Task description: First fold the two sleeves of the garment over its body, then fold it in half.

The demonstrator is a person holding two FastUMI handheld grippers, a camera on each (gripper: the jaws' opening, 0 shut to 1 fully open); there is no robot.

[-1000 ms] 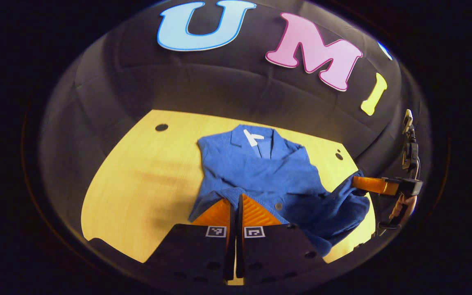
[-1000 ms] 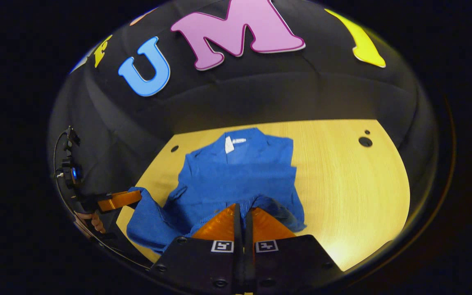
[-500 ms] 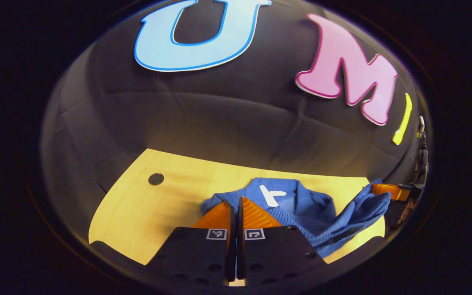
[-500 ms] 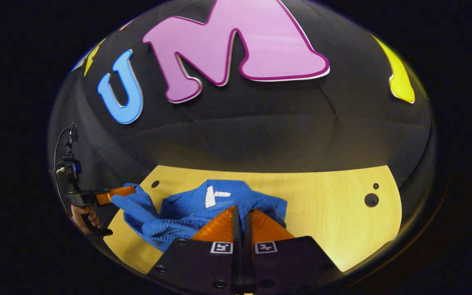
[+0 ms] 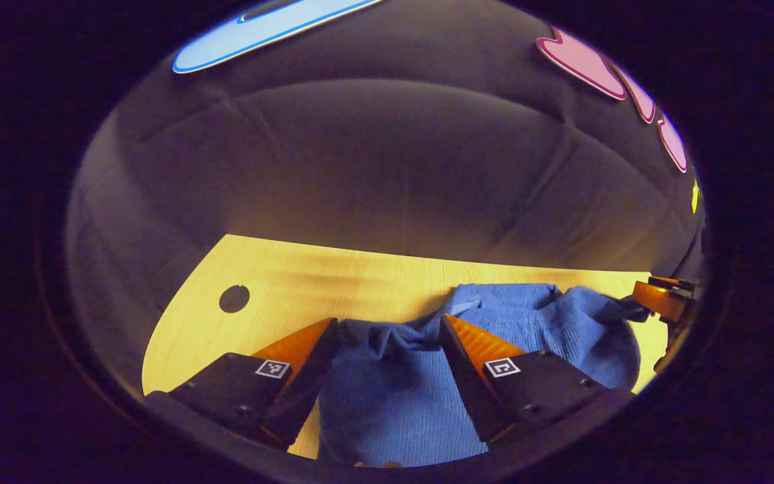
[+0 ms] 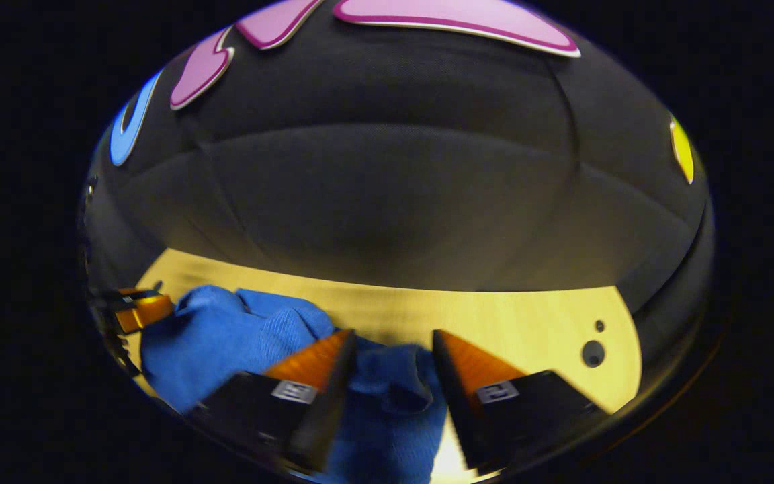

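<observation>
**Both grippers spread wide over the blue garment**

In the left gripper view, the left gripper (image 5: 387, 336) sits at the bottom of the frame with its fingers set wide apart, and nothing is pinched between them. The blue garment (image 5: 394, 396) lies bunched on the wooden table (image 5: 333, 282), running up through the gap between the two fingers and spreading toward the lower right of the frame. A dark round hole (image 5: 234, 298) marks the tabletop at the left. At the far right edge, the other gripper's tip meets the rumpled edge of the cloth.

Over to the right gripper view: the right gripper (image 6: 392, 343) is wide open too, fingers at the bottom centre, with a fold of the garment (image 6: 226, 336) heaped between them and spilling off toward the lower left. No grip there either, the cloth sits loose. At the left edge, the left gripper pokes in, touching the cloth's far side. Bare table (image 6: 528, 329) stretches to the right, with two small holes (image 6: 592, 352) near its right end.
</observation>
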